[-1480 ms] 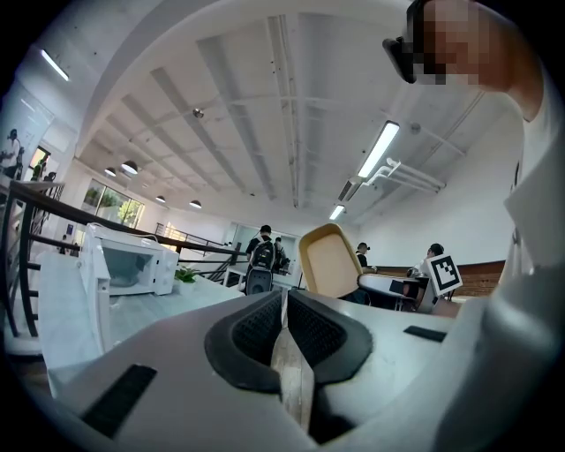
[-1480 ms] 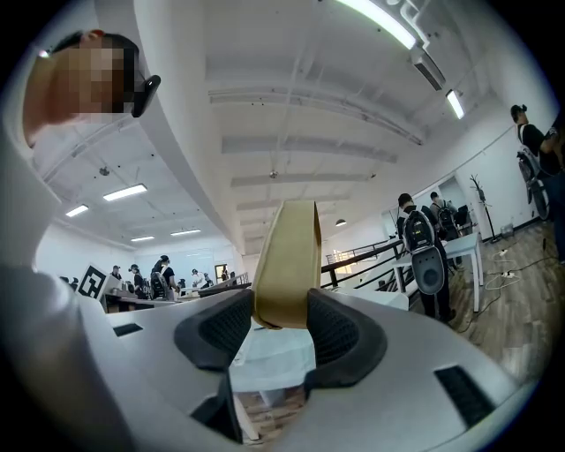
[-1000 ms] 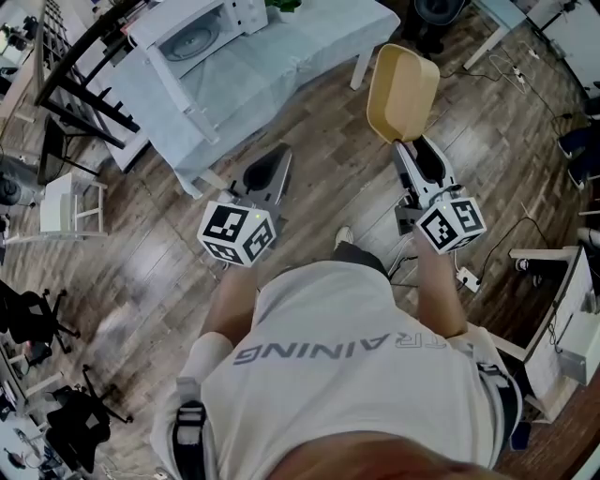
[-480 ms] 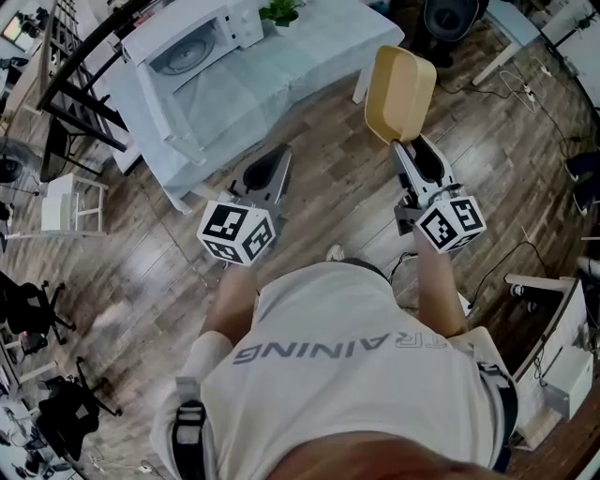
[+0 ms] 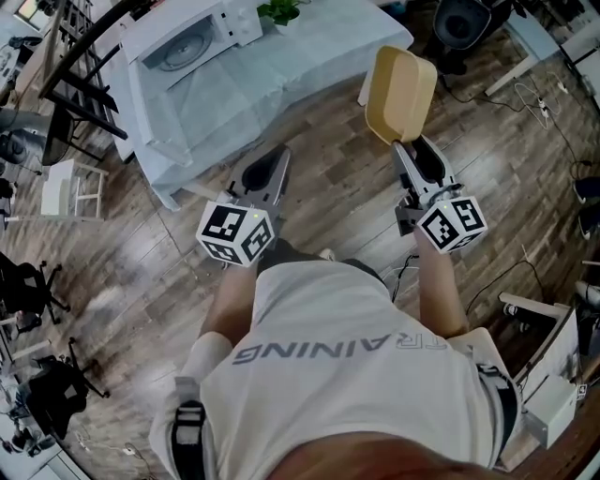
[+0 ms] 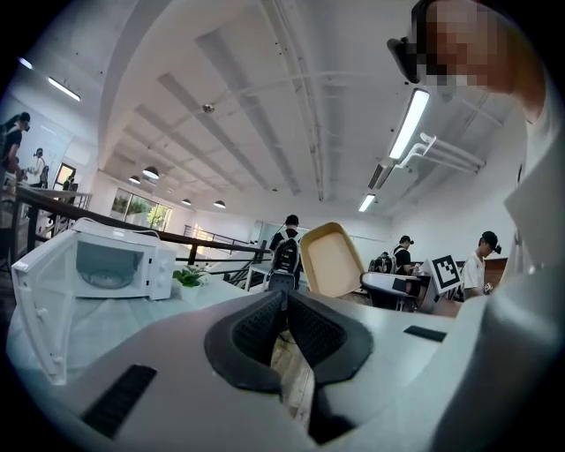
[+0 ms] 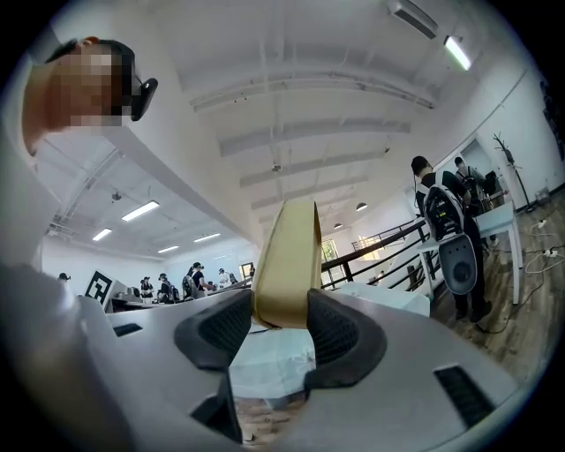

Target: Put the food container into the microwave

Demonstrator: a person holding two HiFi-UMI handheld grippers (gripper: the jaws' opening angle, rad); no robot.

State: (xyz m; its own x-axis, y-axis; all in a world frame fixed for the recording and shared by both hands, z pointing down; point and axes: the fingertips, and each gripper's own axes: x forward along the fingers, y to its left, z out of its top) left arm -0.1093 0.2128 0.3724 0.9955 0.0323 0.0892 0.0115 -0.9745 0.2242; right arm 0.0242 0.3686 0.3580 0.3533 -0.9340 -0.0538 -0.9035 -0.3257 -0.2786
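Overhead first: the person stands on a wood floor [image 5: 328, 211], short of the table [image 5: 281, 80], which is draped in pale blue cloth. The microwave [image 5: 192, 36] stands open at the table's far left corner, with a small potted plant [image 5: 278, 10] just beside it along the far edge. The right claw [image 5: 406, 147] grips the tan food container [image 5: 401, 94] by its rim and holds it up on edge in the air off the table's right corner, above the floor and well apart from the microwave. The left claw [image 5: 274, 161] points toward the table's near edge.

Next, the left gripper view: the left claw [image 6: 284, 300] has its pads pressed together with nothing between them. Beyond it the microwave [image 6: 115, 265] shows its door [image 6: 40, 309] swung wide, the plant [image 6: 190, 277] is beside it, and the container [image 6: 331, 260] is raised at right.

Lastly, the right gripper view: the right claw [image 7: 281, 318] is clamped tight on the container [image 7: 290, 252], seen edge-on, rising between the pads; the table's [image 7: 265, 364] cloth shows below
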